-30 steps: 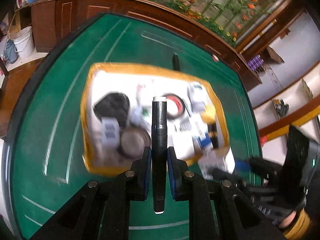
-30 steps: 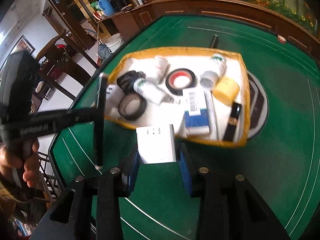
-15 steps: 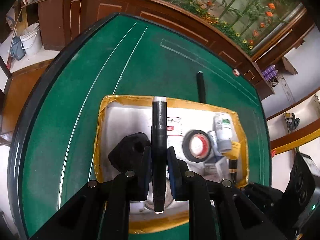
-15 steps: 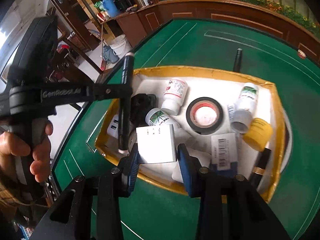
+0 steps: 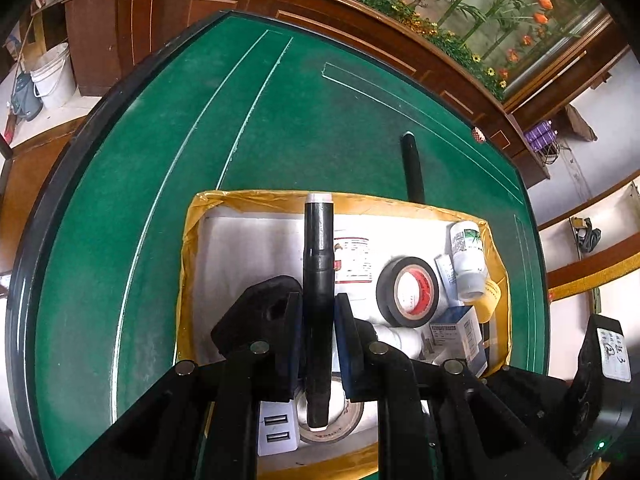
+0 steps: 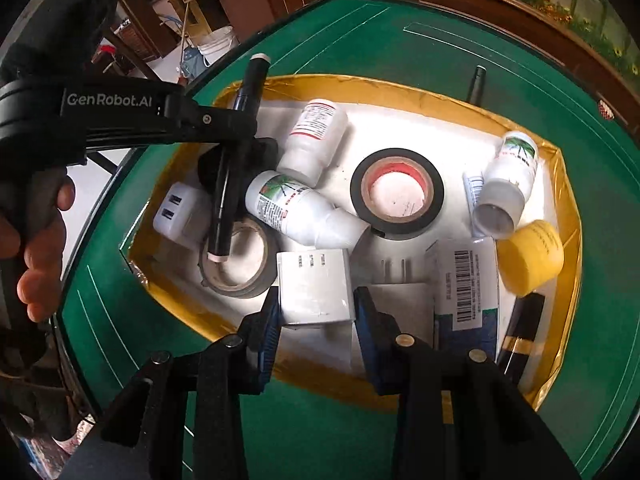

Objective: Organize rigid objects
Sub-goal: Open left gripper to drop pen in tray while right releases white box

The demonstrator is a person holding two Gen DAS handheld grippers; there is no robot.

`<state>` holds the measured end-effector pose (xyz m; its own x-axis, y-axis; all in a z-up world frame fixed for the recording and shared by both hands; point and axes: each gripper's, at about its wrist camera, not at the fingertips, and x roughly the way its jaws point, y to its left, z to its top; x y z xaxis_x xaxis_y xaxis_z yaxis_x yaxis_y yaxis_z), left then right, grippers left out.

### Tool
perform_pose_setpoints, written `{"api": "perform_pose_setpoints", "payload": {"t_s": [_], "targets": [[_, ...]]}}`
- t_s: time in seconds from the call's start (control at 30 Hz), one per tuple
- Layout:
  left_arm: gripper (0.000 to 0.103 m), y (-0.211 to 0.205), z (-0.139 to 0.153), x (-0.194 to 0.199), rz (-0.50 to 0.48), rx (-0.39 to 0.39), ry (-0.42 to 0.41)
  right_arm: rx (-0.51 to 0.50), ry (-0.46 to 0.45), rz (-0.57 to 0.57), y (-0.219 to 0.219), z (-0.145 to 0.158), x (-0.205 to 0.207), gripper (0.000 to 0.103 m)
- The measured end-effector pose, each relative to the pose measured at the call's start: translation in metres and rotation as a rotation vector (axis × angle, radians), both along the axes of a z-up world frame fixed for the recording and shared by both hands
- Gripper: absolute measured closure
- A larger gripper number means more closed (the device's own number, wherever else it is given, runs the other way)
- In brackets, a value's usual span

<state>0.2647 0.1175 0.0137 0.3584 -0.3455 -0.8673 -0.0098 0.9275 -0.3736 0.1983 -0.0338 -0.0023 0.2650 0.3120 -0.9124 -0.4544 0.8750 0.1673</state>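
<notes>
My left gripper [image 5: 319, 336] is shut on a black marker [image 5: 318, 264] with white ends, held above the left part of a yellow-rimmed tray [image 5: 192, 240]. The marker also shows in the right wrist view [image 6: 236, 152], over a grey tape roll [image 6: 240, 276]. My right gripper [image 6: 316, 312] is shut on a white box [image 6: 314, 286], held over the tray's near rim [image 6: 180, 300]. In the tray lie white bottles [image 6: 296, 208], a black tape roll [image 6: 396, 192], a white charger [image 6: 176, 212], a yellow cap [image 6: 532, 256] and a barcoded box [image 6: 466, 280].
A second black marker [image 5: 412, 164] lies on the green felt table [image 5: 160, 184] just behind the tray. A small red-patterned object [image 5: 477, 135] sits near the table's far edge. Wooden cabinets [image 5: 160, 20] and a white bucket [image 5: 52, 76] stand beyond.
Both grippers have moved forward from the green felt to over the tray, carrying the marker and the white box. The tray now fills more of both views.
</notes>
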Motion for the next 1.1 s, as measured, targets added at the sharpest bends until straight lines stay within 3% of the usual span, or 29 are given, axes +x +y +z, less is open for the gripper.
{"api": "perform_pose_setpoints", "payload": {"t_s": [0.2, 0.43, 0.47, 0.53, 0.63, 0.77, 0.87, 0.93, 1.03, 1.1], "targets": [[0.088, -0.002, -0.008, 0.004, -0.009, 0.016, 0.054, 0.01, 0.033, 0.025, 0.013, -0.003, -0.004, 0.069], [0.086, -0.002, -0.009, 0.001, 0.002, 0.031, 0.054, 0.044, 0.048, -0.015, 0.005, -0.008, -0.002, 0.067], [0.083, -0.002, -0.008, 0.0, 0.006, 0.033, 0.051, 0.06, 0.055, -0.022, 0.003, -0.008, -0.002, 0.066], [0.059, -0.003, -0.004, -0.005, 0.013, 0.051, 0.036, 0.093, 0.063, -0.03, -0.003, -0.006, -0.002, 0.057], [0.037, -0.004, 0.006, -0.016, 0.028, 0.083, -0.01, 0.103, 0.037, -0.036, -0.01, 0.001, -0.006, 0.045], [0.031, -0.011, 0.02, -0.033, 0.022, 0.11, -0.055, 0.128, 0.008, -0.06, -0.023, 0.016, -0.012, 0.039], [0.019, -0.02, 0.029, -0.048, 0.012, 0.146, -0.09, 0.134, -0.026, -0.088, -0.038, 0.026, -0.019, 0.028], [0.004, -0.025, 0.034, -0.058, 0.012, 0.165, -0.102, 0.139, -0.046, -0.116, -0.049, 0.031, -0.025, 0.023], [0.001, -0.031, 0.041, -0.074, 0.019, 0.185, -0.118, 0.148, -0.067, -0.166, -0.064, 0.037, -0.032, 0.011], [0.001, -0.035, 0.045, -0.085, 0.02, 0.191, -0.125, 0.16, -0.068, -0.196, -0.076, 0.039, -0.037, 0.008]]}}
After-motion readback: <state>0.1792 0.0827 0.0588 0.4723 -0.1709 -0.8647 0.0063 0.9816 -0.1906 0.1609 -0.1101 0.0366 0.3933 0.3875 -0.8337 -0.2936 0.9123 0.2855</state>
